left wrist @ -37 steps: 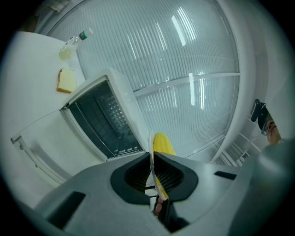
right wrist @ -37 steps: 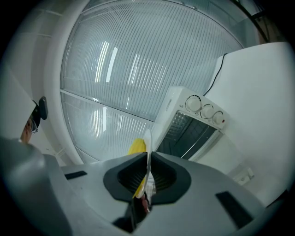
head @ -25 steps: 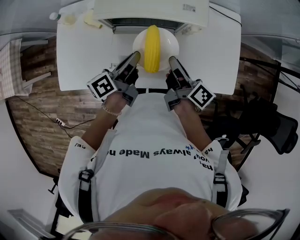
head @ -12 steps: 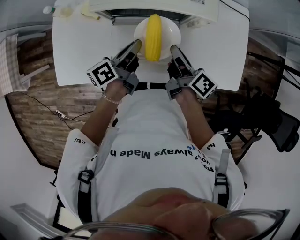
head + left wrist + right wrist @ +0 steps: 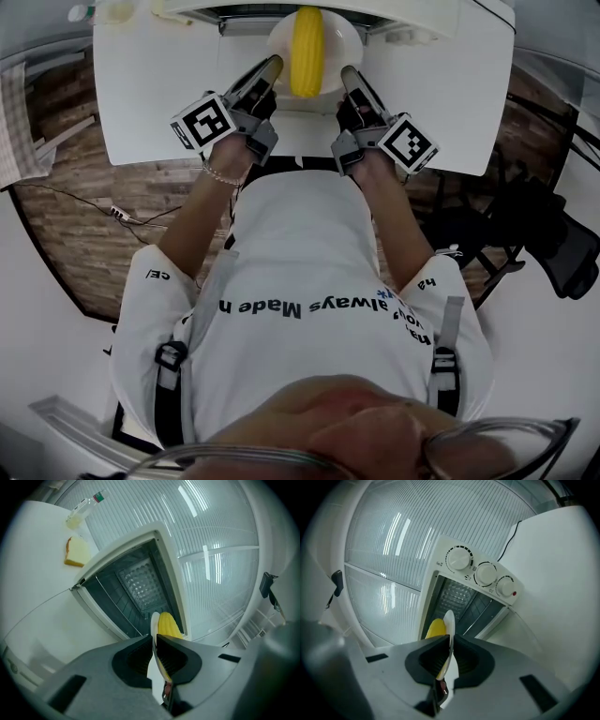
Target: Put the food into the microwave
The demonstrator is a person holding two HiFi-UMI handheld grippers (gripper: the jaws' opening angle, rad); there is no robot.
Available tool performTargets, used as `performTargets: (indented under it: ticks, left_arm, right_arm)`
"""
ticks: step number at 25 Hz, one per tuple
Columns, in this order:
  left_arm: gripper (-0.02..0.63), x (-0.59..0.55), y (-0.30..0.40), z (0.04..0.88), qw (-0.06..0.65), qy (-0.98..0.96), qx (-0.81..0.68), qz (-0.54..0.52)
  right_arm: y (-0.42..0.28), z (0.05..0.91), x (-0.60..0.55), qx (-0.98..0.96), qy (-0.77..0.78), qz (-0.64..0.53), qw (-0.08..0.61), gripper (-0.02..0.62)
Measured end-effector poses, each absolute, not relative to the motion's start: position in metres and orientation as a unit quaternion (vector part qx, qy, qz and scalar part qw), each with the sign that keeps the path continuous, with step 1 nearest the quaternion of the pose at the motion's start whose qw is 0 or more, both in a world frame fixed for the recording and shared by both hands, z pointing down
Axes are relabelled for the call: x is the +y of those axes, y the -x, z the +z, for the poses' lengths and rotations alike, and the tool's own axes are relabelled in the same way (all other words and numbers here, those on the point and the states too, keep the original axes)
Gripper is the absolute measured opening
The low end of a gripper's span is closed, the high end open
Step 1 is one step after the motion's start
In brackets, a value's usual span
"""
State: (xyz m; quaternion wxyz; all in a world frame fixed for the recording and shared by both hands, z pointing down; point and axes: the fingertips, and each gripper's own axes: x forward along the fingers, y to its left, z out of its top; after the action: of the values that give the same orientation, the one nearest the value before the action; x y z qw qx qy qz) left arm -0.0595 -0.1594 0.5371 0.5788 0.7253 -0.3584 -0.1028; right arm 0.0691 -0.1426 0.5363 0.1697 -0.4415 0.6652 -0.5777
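Left claw (image 5: 153, 638) clamps plate (image 5: 343, 39) (corn (image 5: 307, 42) beyond).

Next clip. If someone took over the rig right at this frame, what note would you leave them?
Left gripper: shut on the left rim of the white plate.
Right gripper: shut on the plate's right rim.
Corn cob: lies on the plate, which sits at the open mouth of the microwave.
Done: plate gripped on both sides and lined up with the opening.
Left: slide the plate inside, set it down, open both grippers, pull back, and probably close the door.
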Motion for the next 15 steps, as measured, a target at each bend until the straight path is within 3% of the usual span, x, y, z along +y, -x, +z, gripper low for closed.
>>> performTargets:
  ticks: [15]
  left_arm:
    - [0.02, -0.2, 0.062, 0.589, 0.585, -0.718, -0.368, -0.088]
  right_arm:
    - [-0.066, 0.591, -0.18, 0.646, 0.458, -0.589, 0.163, 0.025]
